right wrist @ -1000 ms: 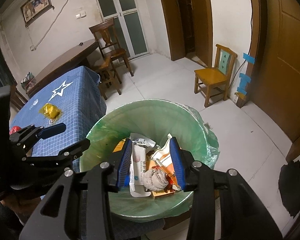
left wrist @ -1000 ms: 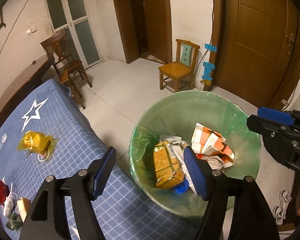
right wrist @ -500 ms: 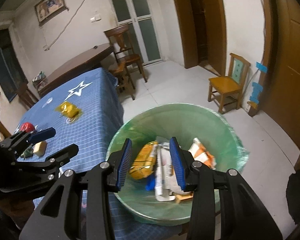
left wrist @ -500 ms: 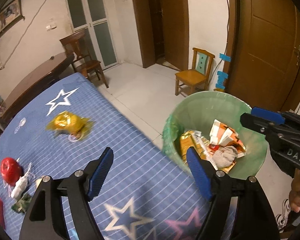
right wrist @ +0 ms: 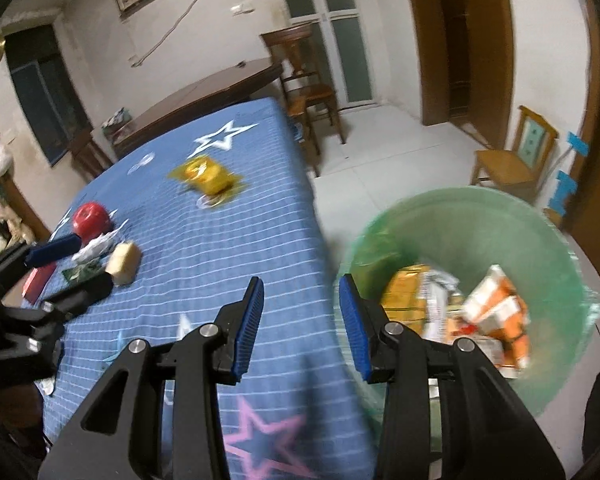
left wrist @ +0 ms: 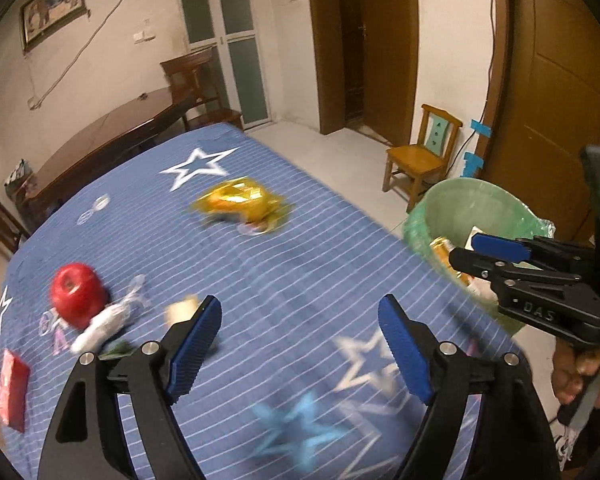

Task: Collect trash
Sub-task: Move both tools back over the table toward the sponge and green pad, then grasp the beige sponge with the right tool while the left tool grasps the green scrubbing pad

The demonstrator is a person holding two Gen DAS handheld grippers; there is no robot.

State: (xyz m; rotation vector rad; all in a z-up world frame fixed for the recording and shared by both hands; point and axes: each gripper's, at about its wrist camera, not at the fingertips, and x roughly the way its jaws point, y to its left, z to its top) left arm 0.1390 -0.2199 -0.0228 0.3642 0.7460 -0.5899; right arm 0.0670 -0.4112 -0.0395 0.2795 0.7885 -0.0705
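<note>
Our left tongs [left wrist: 300,354] are opening wide with nothing between the pads, and our right tongs [right wrist: 300,330] sit partly open, also empty. A second ago both pairs hung over the green-lined bin [right wrist: 548,236]; now they have swung back across the blue star-patterned tablecloth [left wrist: 300,264], and the bin lies off to the right of both. We judge one drop finished and the next pickup beginning.

The trash still to collect lies ahead of the left tongs: a crumpled yellow wrapper [left wrist: 240,202] well beyond the tips, a twisted white wrapper [left wrist: 100,326] and a small tan block [right wrist: 123,262] just off the left pad, with a dark green scrap [right wrist: 82,272] and a flat red packet [left wrist: 12,388] further left. The red apple [left wrist: 78,294] beside them (probably not trash) looks whole. The bin already holds orange-and-white cartons and a yellow packet.

Readable writing is scarce: the right tongs' body, seen from the left camera, shows "DAS"; the wrappers are too blurred to read.
</note>
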